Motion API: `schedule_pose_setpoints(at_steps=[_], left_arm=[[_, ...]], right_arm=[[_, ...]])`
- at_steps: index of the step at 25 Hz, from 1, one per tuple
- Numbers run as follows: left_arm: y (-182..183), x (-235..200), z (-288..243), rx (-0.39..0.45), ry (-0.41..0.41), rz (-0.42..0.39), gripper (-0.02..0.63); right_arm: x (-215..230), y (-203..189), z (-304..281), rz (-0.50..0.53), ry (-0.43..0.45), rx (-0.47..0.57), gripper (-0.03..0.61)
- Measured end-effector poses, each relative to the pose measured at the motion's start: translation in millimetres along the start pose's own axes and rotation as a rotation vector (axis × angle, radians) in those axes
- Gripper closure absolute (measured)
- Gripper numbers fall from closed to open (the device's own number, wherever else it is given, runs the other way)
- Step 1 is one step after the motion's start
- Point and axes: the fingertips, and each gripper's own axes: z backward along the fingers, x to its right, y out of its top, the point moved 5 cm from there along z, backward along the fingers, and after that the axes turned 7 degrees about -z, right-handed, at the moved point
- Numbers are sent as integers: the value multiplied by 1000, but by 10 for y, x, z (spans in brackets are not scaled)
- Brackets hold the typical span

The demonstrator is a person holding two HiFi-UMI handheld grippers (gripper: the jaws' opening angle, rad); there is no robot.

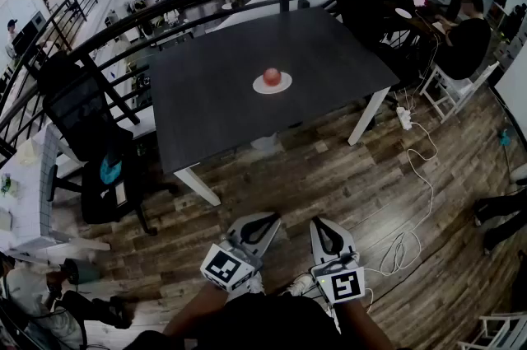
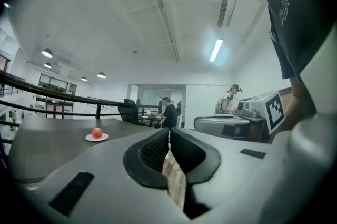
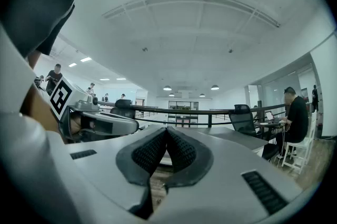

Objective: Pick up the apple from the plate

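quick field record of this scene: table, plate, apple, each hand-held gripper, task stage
table: dark top, white legs
plate: white, near the table's middle
apple: red, on the plate, untouched
left hand-held gripper: shut, empty, well short of the table
right hand-held gripper: shut, empty, beside the left one
task stage: apple not yet reached

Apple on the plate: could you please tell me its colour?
The apple is red, clearest in the head view.
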Motion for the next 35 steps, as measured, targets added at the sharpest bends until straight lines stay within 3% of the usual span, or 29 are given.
schedule_pose_setpoints(at_steps=[3, 6, 11, 22, 28, 35], left_arm=[[-58, -37, 142, -5, -8, -1, 584], [-8, -86, 242, 10, -3, -9, 585], [115, -106, 261, 2, -20, -165, 586], [184, -437, 454, 62, 3, -143, 584], [115, -615, 238, 39, 31, -126, 584], [110, -776, -453, 21, 45, -110, 584]], right_arm=[[-112, 18, -63, -42, 3, -9, 554], [-184, 0, -127, -11, 13, -32, 554], [-331, 115, -249, 34, -17, 35, 554], [-606, 212, -400, 63, -54, 74, 554], [-373, 166, -616, 50, -12, 70, 554], [369, 91, -912, 19, 33, 38, 554]])
